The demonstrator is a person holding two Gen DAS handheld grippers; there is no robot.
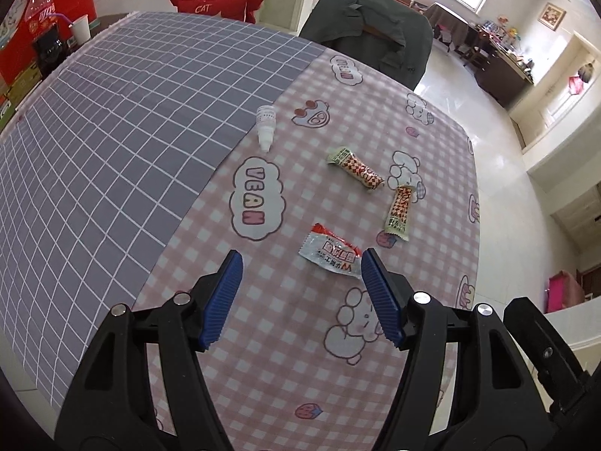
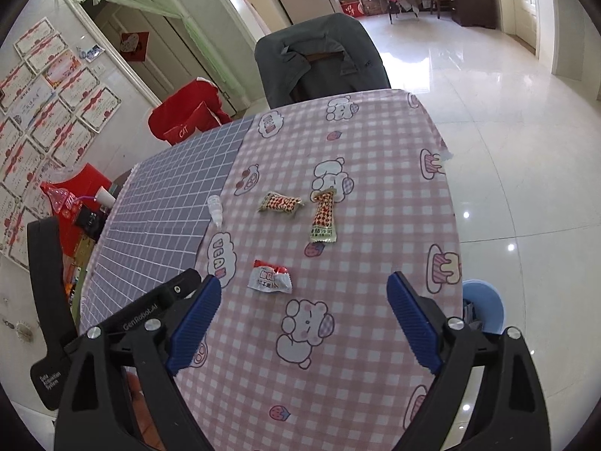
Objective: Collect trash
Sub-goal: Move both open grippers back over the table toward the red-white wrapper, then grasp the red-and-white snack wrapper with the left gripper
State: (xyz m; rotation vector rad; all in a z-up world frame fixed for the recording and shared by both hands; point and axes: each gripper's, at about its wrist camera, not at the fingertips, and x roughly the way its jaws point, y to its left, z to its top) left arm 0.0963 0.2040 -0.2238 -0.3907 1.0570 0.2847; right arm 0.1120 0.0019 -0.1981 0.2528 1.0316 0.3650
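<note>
Blue pads (image 1: 225, 300) of the left gripper (image 1: 300, 263) stand wide apart above the table (image 1: 263, 376), holding nothing. The right gripper (image 2: 304, 282) is likewise wide open and empty.

Trash lies ahead on the pink cloth: a white wrapper (image 1: 330, 253) nearest, just beside the left gripper's right pad, two checkered wrappers (image 1: 357, 167) (image 1: 400, 208) farther off, and a dropper bottle (image 1: 265, 127) at the cloth seam.

Risks, as judged:
- Flat, thin wrappers may slide under closing pads.
- The wrapper sits off-centre; closing now may miss it.

Only the right view shows a blue bin (image 2: 484, 310) past the table edge.
</note>
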